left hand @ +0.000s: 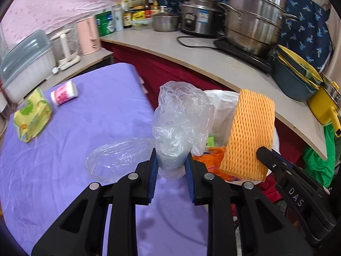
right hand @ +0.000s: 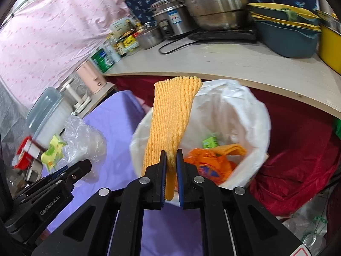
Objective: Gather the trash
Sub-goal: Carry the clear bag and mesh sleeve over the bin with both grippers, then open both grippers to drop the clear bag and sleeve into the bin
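Two claws loaded: left claw pinching crumpled clear plastic bag, right claw clamped tight on yellow foam mesh sleeve, white-lined trash bin just ahead. Risk: light plastic clinging to pads, dropping outside rim.

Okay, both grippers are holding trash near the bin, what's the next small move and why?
Probably open the right gripper: its yellow foam net already hangs over the white-lined bin, so it should drop in. The left gripper, shut on the clear plastic bag, looks just short of the bin.
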`<act>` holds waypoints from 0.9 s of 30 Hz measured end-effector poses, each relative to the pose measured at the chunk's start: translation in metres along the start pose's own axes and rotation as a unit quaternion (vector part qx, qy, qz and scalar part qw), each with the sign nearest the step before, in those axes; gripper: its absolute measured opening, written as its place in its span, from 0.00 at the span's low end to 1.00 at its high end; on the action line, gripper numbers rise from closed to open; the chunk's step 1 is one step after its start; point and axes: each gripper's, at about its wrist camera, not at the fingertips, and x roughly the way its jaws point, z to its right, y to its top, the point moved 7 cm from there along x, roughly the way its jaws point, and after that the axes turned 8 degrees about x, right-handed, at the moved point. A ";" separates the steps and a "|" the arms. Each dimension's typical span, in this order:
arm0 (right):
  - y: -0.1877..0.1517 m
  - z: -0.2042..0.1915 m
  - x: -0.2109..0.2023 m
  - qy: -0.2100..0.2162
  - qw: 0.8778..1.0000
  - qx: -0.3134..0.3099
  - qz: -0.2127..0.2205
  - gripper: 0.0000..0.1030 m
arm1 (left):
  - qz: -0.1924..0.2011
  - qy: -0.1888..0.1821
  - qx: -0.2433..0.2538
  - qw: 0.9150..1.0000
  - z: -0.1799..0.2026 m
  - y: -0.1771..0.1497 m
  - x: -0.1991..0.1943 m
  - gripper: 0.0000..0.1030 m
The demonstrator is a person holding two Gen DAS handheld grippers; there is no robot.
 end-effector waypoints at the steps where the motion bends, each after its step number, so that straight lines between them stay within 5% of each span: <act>1: 0.003 0.009 -0.001 -0.005 1.000 0.006 0.003 0.09 | -0.002 -0.008 0.007 1.000 0.009 0.002 0.004 0.23; 17: 0.023 0.060 0.010 -0.040 0.998 0.045 0.009 0.09 | -0.022 -0.061 0.050 0.997 0.065 0.020 0.050 0.26; 19: 0.023 0.061 0.014 -0.041 0.998 0.045 0.006 0.09 | -0.025 -0.061 0.049 0.997 0.064 0.021 0.055 0.31; 24: 0.020 0.057 0.022 -0.043 0.998 0.043 0.003 0.10 | -0.022 -0.056 0.038 0.997 0.057 0.020 0.058 0.65; 27: 0.018 0.055 0.026 -0.042 0.998 0.045 0.002 0.14 | -0.023 -0.047 0.026 0.998 0.047 0.017 0.059 0.67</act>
